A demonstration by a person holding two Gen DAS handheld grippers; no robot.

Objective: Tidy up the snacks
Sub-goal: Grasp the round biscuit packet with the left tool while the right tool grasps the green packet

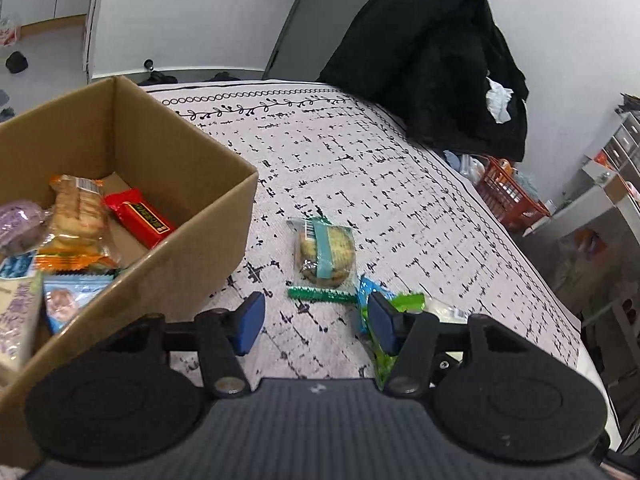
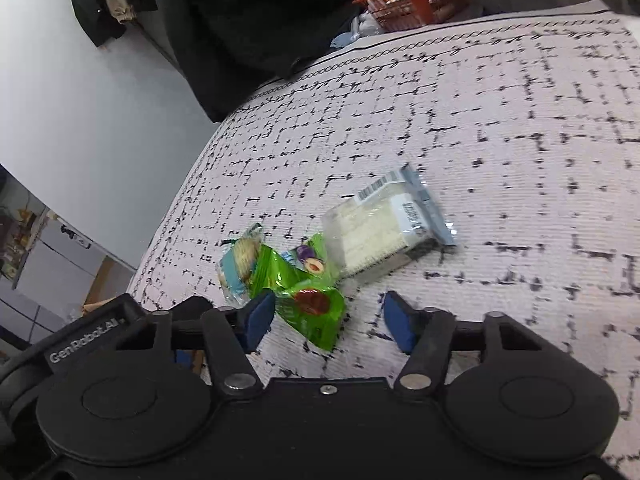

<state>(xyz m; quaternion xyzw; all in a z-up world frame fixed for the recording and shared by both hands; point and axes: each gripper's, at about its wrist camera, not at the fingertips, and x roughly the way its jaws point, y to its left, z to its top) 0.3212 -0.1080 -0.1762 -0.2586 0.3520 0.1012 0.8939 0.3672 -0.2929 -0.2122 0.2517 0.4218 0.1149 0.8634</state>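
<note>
A cardboard box (image 1: 208, 216) stands at the left on the patterned cloth and holds several snack packs, among them a red bar (image 1: 138, 217) and an orange biscuit pack (image 1: 78, 220). My left gripper (image 1: 316, 322) is open and empty, just right of the box. Ahead of it lies a clear cookie pack (image 1: 325, 256) with a green seam; green packets (image 1: 400, 312) lie by its right finger. My right gripper (image 2: 328, 318) is open, low over a green packet (image 2: 312, 308). A white wafer pack (image 2: 384, 224) and the cookie pack (image 2: 238, 272) lie beyond.
A black coat over a chair (image 1: 436, 52) stands at the table's far edge. An orange basket (image 1: 508, 196) sits beyond the right edge. Shelves (image 1: 608, 168) stand at the far right. The cloth (image 2: 500, 120) stretches away behind the snacks.
</note>
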